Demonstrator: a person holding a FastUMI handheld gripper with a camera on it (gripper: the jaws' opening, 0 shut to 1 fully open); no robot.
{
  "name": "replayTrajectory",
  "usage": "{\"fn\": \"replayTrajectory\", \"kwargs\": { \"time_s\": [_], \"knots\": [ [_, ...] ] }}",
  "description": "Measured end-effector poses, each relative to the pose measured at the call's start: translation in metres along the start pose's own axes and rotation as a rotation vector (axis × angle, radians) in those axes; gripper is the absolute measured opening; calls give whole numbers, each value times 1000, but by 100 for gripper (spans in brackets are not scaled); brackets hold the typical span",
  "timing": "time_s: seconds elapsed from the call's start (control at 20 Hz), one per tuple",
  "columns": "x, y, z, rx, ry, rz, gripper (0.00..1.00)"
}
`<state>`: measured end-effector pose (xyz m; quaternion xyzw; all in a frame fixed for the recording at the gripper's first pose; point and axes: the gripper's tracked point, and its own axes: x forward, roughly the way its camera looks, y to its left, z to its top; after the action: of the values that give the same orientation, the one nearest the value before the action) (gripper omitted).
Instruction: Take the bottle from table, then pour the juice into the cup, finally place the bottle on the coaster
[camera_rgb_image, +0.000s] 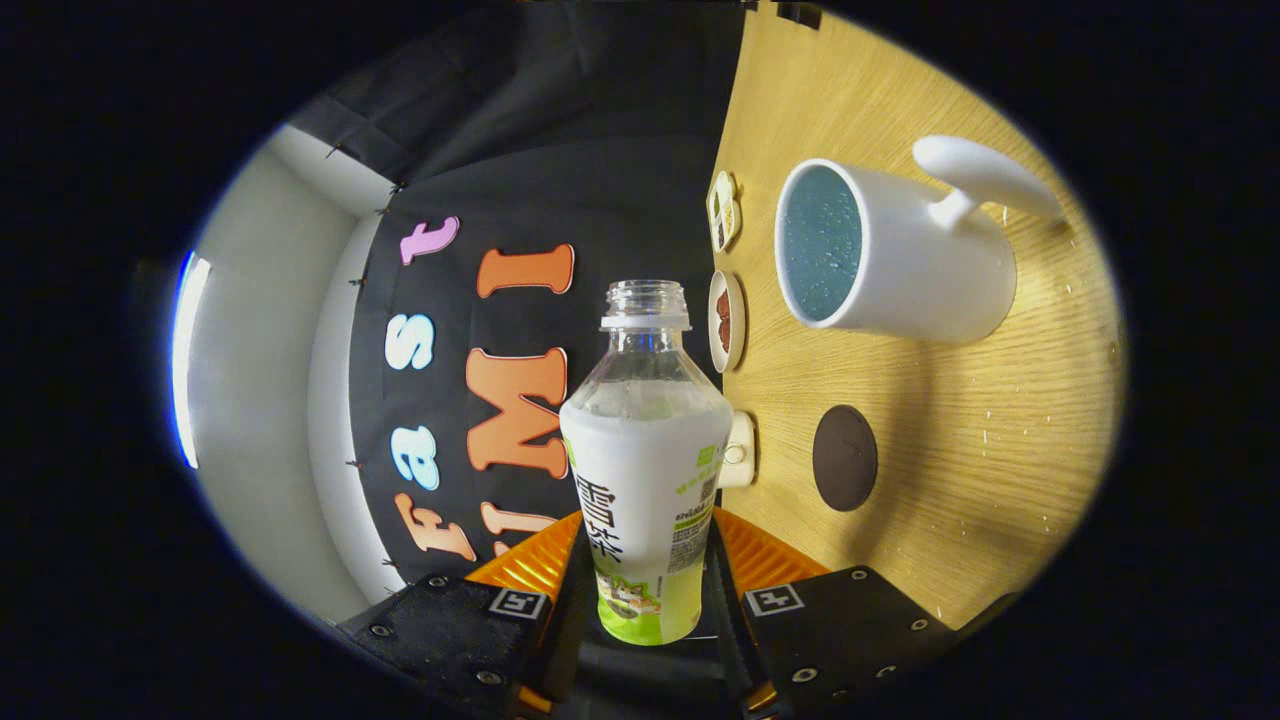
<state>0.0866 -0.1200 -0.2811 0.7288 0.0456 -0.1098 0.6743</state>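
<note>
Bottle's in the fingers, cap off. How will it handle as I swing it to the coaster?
The bottle looks like thin clear plastic, so it may flex in the gripper. Only a little liquid shows low down: probably light. With its open neck, it could dribble. The coaster is small, so it may tip.

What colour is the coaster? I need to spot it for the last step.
Dark brown, a plain round coaster on the light wood table, in the gripper view.

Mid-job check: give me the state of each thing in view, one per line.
Bottle: uncapped, clamped between the fingers, lifted off the table.
Gripper: shut on the bottle.
Cup: on the table, blue-looking inside.
Coaster: bare, beside the cup.
Small dishes: at the table's edge, holding something.
</note>
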Motion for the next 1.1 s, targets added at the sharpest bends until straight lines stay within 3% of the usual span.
{"fn": "replayTrajectory", "kwargs": {
  "time_s": [0.35, 1.1],
  "knots": [
    [-2, 1, 7, 110, -24, 17, 57],
    [1, 2, 26, 166, -57, 33, 58]
  ]
}}
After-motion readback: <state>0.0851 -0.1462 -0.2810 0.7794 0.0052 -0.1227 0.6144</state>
